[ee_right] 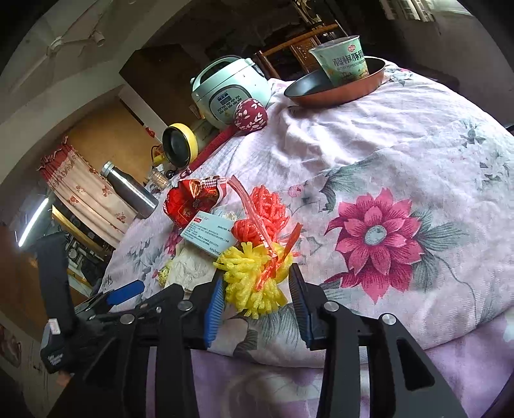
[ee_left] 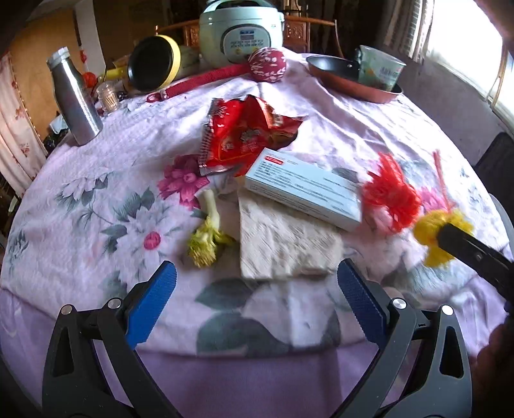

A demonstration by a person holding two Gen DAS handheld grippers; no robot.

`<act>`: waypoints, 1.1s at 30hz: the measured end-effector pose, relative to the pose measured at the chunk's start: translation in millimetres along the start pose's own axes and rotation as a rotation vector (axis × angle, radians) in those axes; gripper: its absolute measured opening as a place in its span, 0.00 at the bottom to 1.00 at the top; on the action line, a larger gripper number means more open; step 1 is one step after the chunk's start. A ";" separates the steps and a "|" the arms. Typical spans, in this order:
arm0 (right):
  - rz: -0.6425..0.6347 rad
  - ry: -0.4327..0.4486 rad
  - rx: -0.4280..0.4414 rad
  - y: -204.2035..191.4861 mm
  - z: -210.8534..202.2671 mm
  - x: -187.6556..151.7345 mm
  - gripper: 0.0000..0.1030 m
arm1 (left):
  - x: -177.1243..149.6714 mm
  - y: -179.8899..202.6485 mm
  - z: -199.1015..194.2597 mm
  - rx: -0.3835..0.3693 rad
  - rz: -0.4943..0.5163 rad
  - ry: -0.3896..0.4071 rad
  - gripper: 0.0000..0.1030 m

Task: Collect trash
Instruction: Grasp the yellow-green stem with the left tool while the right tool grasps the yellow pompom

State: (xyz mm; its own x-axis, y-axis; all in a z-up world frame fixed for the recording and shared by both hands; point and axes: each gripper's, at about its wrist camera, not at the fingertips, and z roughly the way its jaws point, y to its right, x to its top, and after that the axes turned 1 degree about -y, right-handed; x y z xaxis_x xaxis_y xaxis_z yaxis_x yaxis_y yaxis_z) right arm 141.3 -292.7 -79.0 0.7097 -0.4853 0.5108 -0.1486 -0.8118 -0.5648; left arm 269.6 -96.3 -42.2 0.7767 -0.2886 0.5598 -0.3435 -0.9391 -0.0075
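Observation:
Trash lies on the floral cloth: a red snack wrapper [ee_left: 244,131], a white medicine box [ee_left: 305,188] on a folded paper napkin [ee_left: 286,241], a vegetable stalk [ee_left: 207,234], and red foam netting [ee_left: 390,193] beside yellow foam netting [ee_left: 430,231]. My left gripper [ee_left: 257,300] is open just in front of the napkin. My right gripper [ee_right: 255,297] has its jaws around the yellow netting [ee_right: 253,283], touching it on both sides. The red netting [ee_right: 263,209], the box [ee_right: 208,236] and the wrapper [ee_right: 192,199] lie beyond it.
At the back stand a rice cooker [ee_left: 241,29], a steel bottle [ee_left: 75,103], a yellow-rimmed pot [ee_left: 154,62], a red fabric mallet [ee_left: 266,66] and a frying pan [ee_left: 350,80] holding a noodle cup [ee_left: 379,69]. The table edge runs just below my grippers.

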 end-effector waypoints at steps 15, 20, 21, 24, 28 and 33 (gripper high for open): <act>-0.011 -0.003 0.001 -3.1 0.5 -2.0 0.39 | 24.7 -61.5 35.5 -0.012 -0.147 -0.046 0.58; -0.013 -0.003 -0.004 -3.8 0.9 -2.2 0.39 | 19.3 -51.0 33.6 0.051 -0.077 -0.018 0.38; -0.013 -0.004 -0.006 -3.8 1.0 -2.1 0.39 | 18.5 -51.1 31.8 0.029 -0.076 -0.014 0.20; -0.011 -0.011 -0.010 -3.2 2.1 -2.0 0.42 | 15.4 -56.7 25.0 -0.035 -0.104 0.000 0.13; -0.007 -0.008 -0.014 -3.0 1.0 -1.6 0.50 | 11.4 -73.2 13.3 -0.113 -0.181 0.029 0.12; 0.011 -0.008 -0.016 0.4 1.0 -0.9 0.53 | 5.9 -89.1 10.6 -0.132 -0.247 0.027 0.12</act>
State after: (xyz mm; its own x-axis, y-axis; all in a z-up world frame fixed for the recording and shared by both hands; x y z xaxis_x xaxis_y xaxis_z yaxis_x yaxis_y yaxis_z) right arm 141.2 -292.2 -80.3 0.7136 -0.4916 0.4991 -0.1673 -0.8114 -0.5600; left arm 310.4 -16.2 -47.0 0.8315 -0.0476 0.5535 -0.2130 -0.9475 0.2385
